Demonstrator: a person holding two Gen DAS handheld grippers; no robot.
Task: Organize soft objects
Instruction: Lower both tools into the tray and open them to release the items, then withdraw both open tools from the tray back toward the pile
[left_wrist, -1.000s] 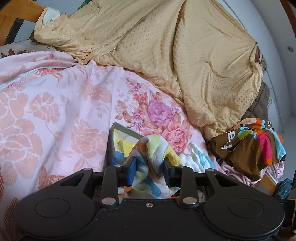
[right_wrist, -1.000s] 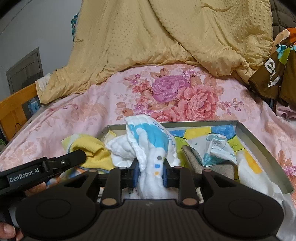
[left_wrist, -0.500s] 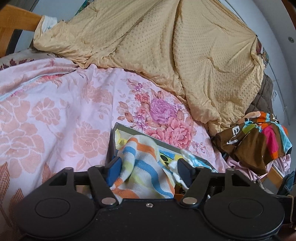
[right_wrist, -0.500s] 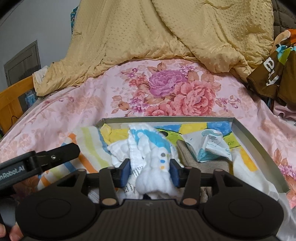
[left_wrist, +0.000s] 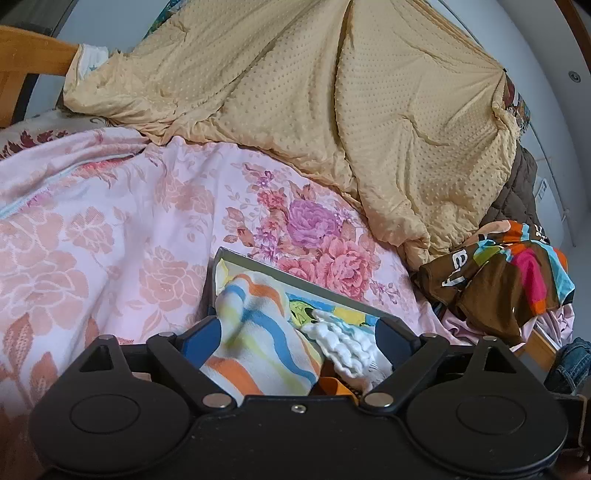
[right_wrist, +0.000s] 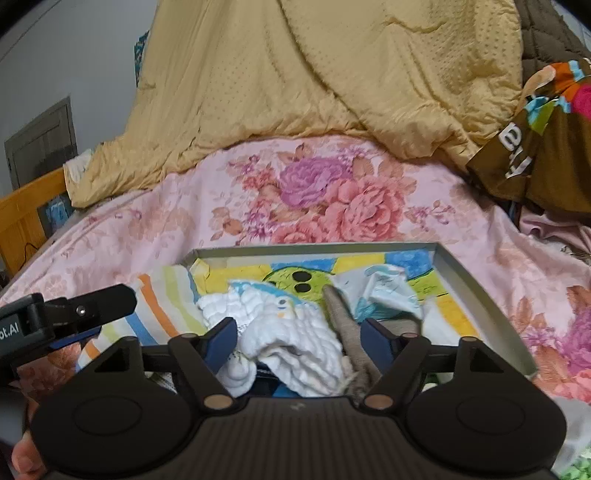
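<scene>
A grey tray (right_wrist: 476, 284) with a colourful picture on its floor lies on the bed; its rim also shows in the left wrist view (left_wrist: 266, 266). A striped cloth (left_wrist: 258, 339) hangs over its left edge, between the wide-open jaws of my left gripper (left_wrist: 295, 338). A white cloth with blue print (right_wrist: 295, 332) lies between the open jaws of my right gripper (right_wrist: 299, 341); it also shows in the left wrist view (left_wrist: 347, 343). A grey-brown cloth (right_wrist: 343, 317) and a crumpled white-and-teal cloth (right_wrist: 384, 291) lie in the tray. Neither gripper holds anything.
The bed has a pink floral sheet (left_wrist: 110, 251). A big yellow quilt (left_wrist: 332, 110) is heaped at the back. A brown multicoloured garment (left_wrist: 509, 280) lies at the right. A wooden bed frame (right_wrist: 26, 218) is at the left.
Both grippers were shut on their cloths one second ago. Both have opened wide and let go; the striped cloth and the white cloth have dropped onto the tray.
</scene>
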